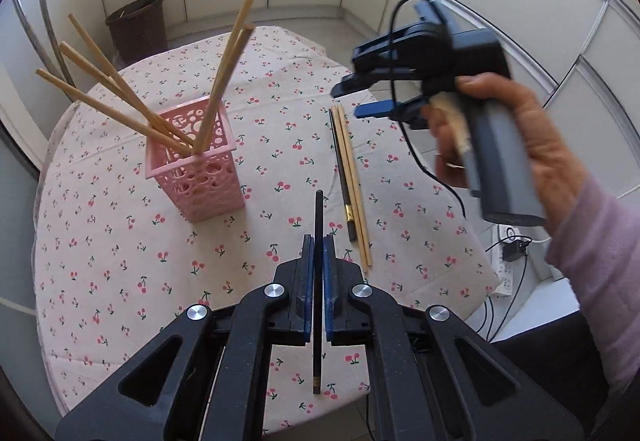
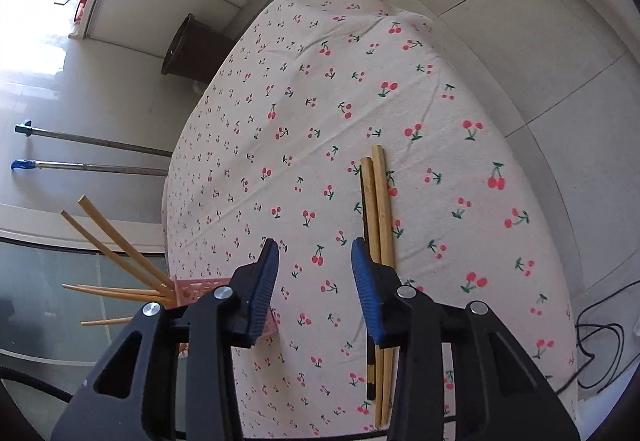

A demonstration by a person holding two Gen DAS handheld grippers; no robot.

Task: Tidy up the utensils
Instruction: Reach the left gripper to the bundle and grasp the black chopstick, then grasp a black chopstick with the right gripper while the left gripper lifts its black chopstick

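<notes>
Cherry tablecloth, left gripper pinching black chopstick — right gripper spread, holder half-hidden

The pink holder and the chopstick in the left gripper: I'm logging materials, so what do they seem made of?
Pink holder: probably moulded plastic, matte, with punched round holes. Dark chopstick clamped in the left gripper: smooth black finish, lacquered wood or plastic; cannot tell which.

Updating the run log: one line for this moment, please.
left gripper: shut on black chopstick | right gripper: open | table: three chopsticks | pink holder: wooden chopsticks
</notes>
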